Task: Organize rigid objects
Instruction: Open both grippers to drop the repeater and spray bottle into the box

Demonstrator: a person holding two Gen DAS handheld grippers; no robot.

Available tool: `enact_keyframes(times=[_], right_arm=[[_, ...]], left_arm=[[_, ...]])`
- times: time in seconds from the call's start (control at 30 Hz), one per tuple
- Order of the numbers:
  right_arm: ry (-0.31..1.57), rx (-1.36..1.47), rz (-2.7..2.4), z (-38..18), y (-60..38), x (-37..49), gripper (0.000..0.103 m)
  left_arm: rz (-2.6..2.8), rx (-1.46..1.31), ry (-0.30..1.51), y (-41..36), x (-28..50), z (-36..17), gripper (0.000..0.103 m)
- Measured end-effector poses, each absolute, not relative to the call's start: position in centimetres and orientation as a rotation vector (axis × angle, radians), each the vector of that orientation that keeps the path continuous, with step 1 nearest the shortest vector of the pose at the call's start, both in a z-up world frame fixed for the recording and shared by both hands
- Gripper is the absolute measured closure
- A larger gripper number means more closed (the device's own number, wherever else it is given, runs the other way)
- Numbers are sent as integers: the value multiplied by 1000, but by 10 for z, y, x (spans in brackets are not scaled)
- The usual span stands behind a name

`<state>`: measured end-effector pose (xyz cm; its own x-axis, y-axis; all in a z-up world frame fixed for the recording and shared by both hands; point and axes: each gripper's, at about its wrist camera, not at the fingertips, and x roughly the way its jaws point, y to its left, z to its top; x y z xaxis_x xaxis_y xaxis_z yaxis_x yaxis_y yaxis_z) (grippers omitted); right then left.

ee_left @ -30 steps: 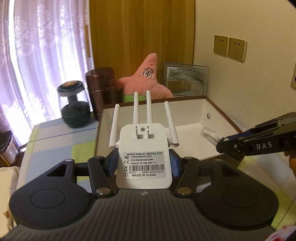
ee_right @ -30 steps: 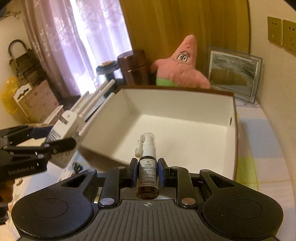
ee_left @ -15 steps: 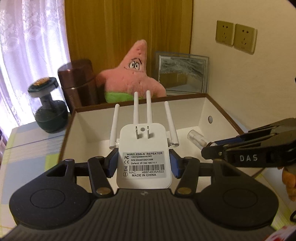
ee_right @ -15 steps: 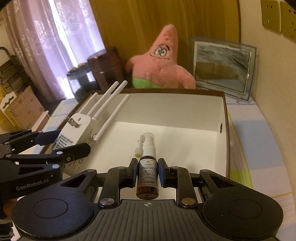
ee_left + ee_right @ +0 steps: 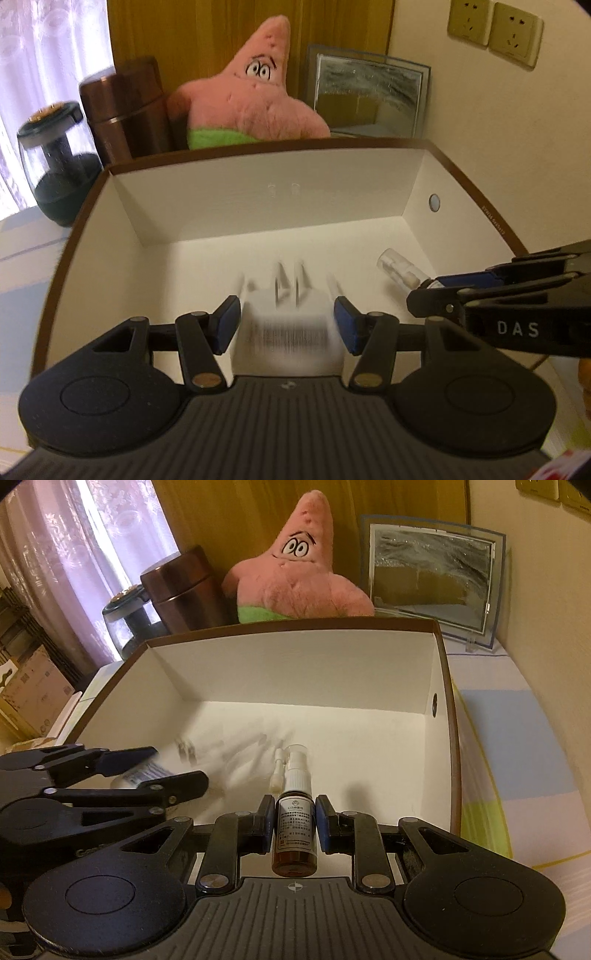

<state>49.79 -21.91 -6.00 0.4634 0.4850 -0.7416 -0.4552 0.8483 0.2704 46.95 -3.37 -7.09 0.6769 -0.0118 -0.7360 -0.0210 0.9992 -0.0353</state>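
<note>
1. Left wrist view: the wireless repeater (image 5: 286, 332) was a blur low inside the white box (image 5: 258, 155), between the pads of the left gripper (image 5: 286, 314). The jaws were closing, but a gap showed on either side, so nothing gripped it.
2. Falling loose, the repeater could land on its thin antennas or plug prongs and bend them, or tip against the box wall.
3. The closing pads might clip the repeater's casing and knock it askew.
4. The right gripper (image 5: 293, 823) was clamped on the spray bottle (image 5: 295, 849), over the box floor and just beside the left gripper.
5. Set down now, the bottle's nozzle could strike the repeater's antennas, or the two grippers could collide.
</note>
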Motion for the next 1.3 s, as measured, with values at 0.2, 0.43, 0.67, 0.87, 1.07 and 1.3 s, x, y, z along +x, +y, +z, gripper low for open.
enact_keyframes(times=[0.2,0.43,0.67,0.87,1.07,1.3], right_arm=[[930,40,584,-61,-220,499,83],[929,56,610,-62,-216,499,83],[911,46,636,-60,-213,488,66],[881,40,659,-53,-224,469,57],[856,64,678,-42,-237,448,56],[849,90,672,-32,-246,421,56]], left_arm=[[20,-59,855,-31,472,-71,52],[57,-71,851,-21,461,-62,51],[85,-88,850,-10,442,-51,50],[104,-92,835,-3,418,-34,50],[125,-105,824,2,389,-18,50],[129,-116,821,7,344,-6,50]])
